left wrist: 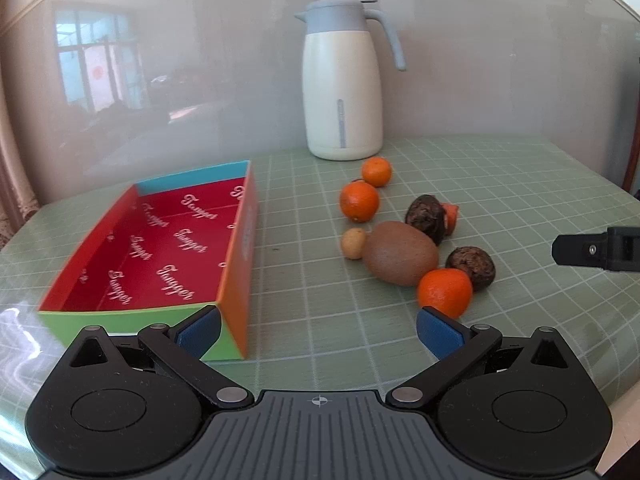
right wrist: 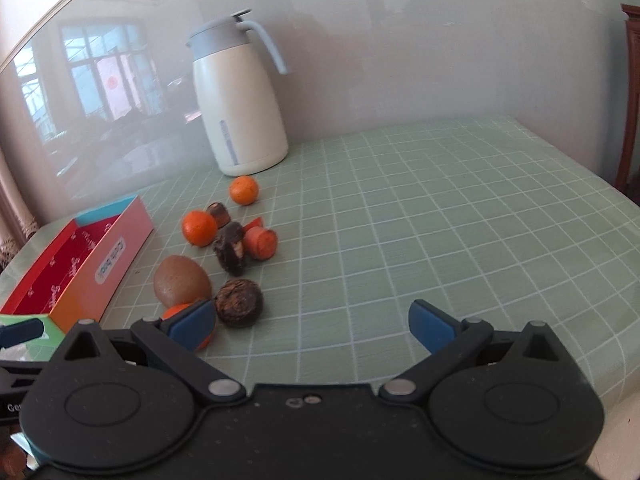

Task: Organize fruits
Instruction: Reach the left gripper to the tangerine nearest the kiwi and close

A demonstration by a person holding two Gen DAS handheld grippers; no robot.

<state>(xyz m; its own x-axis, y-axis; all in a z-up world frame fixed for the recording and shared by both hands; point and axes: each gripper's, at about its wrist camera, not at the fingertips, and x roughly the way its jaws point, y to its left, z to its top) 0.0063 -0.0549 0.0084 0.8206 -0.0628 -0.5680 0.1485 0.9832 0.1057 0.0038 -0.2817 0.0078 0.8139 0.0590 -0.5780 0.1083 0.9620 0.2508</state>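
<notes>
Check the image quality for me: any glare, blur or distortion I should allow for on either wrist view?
Left wrist view: glossy wall mirrors a window, fisheye bends the mat grid, fruit sharp. Right wrist view: same reflection on that wall, the box and kiwi slightly soft, edges curved. Both tools open.

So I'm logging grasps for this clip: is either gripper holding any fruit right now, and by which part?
Nothing is held. The left gripper and right gripper are both open with only the table mat between their fingers; the fruit lies loose beside the box.
</notes>
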